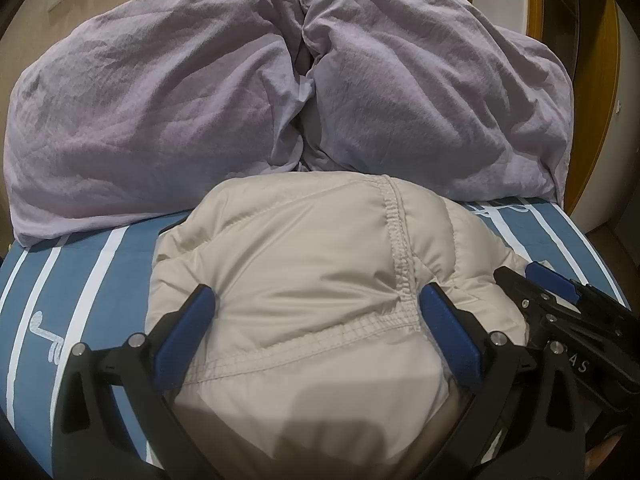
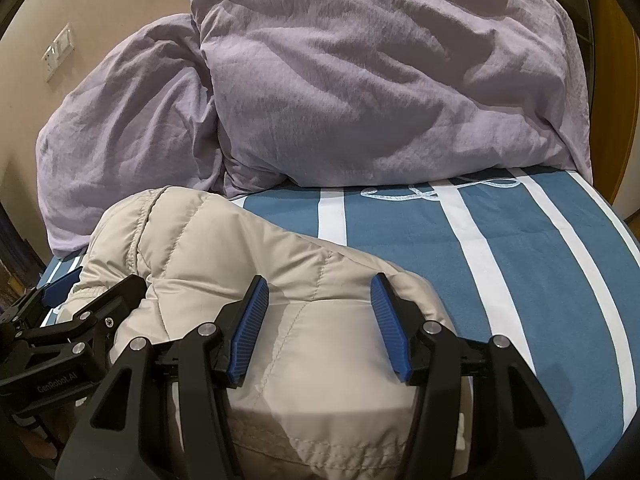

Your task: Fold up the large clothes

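Mostly the jacket [image 1: 304, 280] near edge is cut off under both grippers. Left gripper [image 1: 316, 312] spreads open over its left part; right gripper [image 2: 320, 312] spreads open over its right. Beige, quilted, bunched, it lies on the striped sheet [image 2: 520, 248], before the lilac duvet [image 1: 160, 100].

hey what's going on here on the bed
A person with a handheld gripper in each hand is folding a beige puffer jacket on a blue-and-white striped sheet. The jacket sits bundled up in front of a rumpled lilac duvet. The left gripper and right gripper both have their jaws open over the jacket, side by side, neither clamped on fabric.
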